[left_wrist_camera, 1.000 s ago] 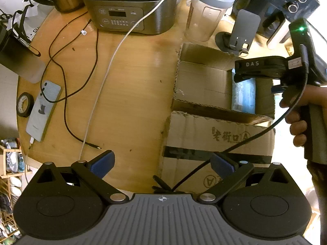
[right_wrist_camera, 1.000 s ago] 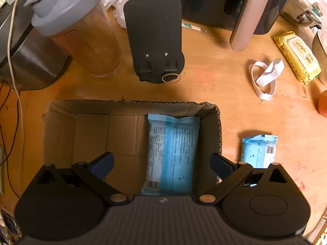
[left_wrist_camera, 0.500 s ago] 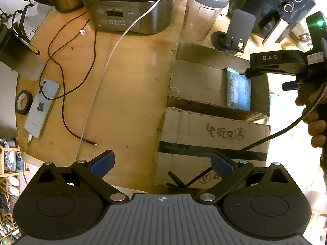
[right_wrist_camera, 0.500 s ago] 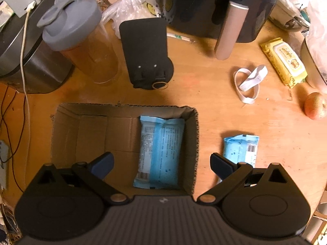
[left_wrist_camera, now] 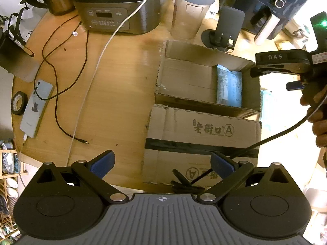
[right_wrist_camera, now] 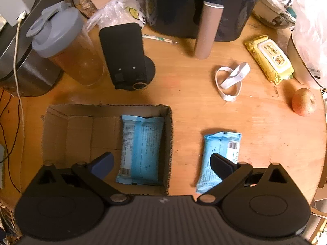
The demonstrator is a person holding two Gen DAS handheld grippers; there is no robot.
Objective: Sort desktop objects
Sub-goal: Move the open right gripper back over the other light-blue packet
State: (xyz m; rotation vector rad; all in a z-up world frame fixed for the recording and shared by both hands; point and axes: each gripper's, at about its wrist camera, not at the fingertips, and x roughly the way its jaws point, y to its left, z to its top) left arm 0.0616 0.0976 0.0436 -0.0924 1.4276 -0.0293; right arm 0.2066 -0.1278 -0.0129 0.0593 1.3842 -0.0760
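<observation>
We see both grippers, left (left_wrist_camera: 162,162) & right (right_wrist_camera: 161,162), spread wide, empty; one blue wipes pack (right_wrist_camera: 141,149) flat in cardboard box (right_wrist_camera: 67,134), another pack (right_wrist_camera: 219,157) on tabletop (right_wrist_camera: 265,138) right of it.

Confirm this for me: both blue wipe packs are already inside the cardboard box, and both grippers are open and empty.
Not quite. Only one blue wipe pack lies inside the cardboard box; the other blue pack lies on the table to the box's right, as the right wrist view shows. The left gripper and the right gripper are indeed open and empty.
</observation>
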